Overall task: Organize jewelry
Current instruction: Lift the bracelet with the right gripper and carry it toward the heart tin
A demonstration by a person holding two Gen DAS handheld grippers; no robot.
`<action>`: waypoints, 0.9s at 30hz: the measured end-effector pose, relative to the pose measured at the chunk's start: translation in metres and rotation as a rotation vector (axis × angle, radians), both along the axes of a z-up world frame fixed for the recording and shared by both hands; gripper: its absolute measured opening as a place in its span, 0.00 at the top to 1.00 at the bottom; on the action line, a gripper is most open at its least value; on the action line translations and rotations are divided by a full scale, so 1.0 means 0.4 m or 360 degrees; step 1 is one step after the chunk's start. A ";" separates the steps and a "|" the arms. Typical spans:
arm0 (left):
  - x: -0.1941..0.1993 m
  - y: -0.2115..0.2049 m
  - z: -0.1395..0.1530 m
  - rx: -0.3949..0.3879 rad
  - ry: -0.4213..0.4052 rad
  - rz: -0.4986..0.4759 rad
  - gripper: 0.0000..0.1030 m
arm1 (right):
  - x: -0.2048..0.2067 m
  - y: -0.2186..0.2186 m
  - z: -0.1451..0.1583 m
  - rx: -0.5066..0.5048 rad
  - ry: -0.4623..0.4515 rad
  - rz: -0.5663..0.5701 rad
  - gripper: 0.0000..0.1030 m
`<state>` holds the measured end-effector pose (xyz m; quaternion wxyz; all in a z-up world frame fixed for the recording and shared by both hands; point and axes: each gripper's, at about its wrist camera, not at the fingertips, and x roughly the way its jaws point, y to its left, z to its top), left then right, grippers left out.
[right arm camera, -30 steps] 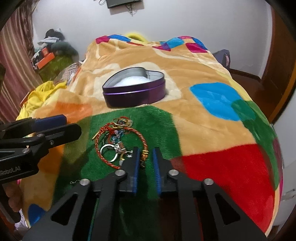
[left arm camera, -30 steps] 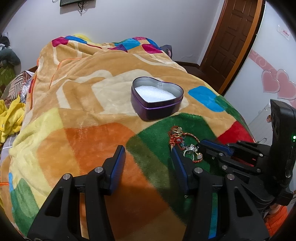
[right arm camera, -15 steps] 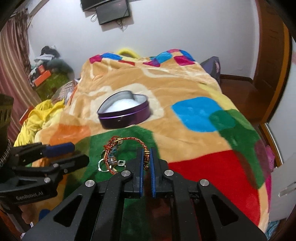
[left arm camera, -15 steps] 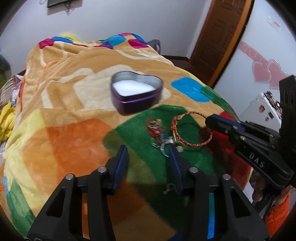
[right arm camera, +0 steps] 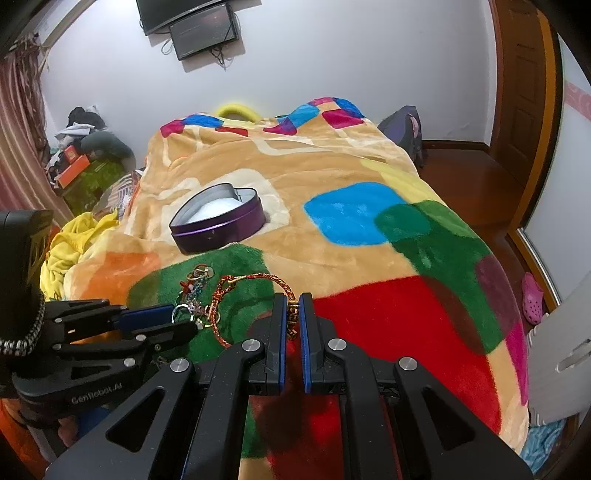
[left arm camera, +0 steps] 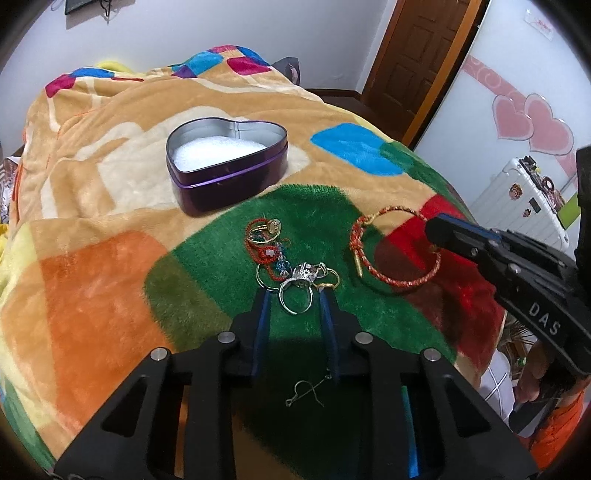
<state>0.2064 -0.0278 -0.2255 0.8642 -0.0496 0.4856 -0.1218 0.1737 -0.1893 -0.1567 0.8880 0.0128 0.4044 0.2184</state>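
Heart tin [left arm camera: 229,162] on bed blanket [left arm camera: 92,258] holds only white padding, no jewelry yet.

Right hand-held gripper [right arm camera: 293,314] clenched on red braided bracelet [left arm camera: 391,251], lifted beside pile.

Left hand-held gripper [left arm camera: 295,299] closing around silver ring [left arm camera: 295,299] in ring pile [left arm camera: 284,258]; not yet pinched.

Almost all sorting remains.

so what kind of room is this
Most likely a bedroom in a home. The jewelry lies on a plush patchwork blanket spread over a bed, a wooden door stands behind it, a screen is mounted on the wall, and clothes are piled beside the bed.
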 end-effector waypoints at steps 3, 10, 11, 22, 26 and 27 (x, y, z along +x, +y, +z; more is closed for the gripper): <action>0.011 -0.002 -0.003 -0.0010 0.0011 -0.0006 0.74 | -0.002 -0.007 -0.008 0.0002 0.0012 -0.0005 0.94; 0.019 -0.009 -0.001 0.0017 -0.0013 -0.0017 0.82 | -0.009 -0.020 -0.010 0.0003 0.0011 -0.0015 0.94; 0.020 -0.009 -0.001 0.0018 -0.0015 -0.0017 0.82 | -0.011 -0.020 -0.007 0.0003 0.0007 -0.0015 0.94; -0.009 0.004 0.047 0.0016 -0.0113 0.0004 0.84 | -0.026 -0.012 0.031 0.0012 -0.0059 -0.0014 0.94; -0.018 0.025 0.073 -0.0004 -0.0149 0.0029 0.99 | -0.026 -0.004 0.044 0.0011 -0.0085 -0.0012 0.94; -0.019 0.030 0.076 -0.0003 -0.0155 0.0034 0.99 | -0.025 -0.001 0.048 0.0012 -0.0092 -0.0011 0.94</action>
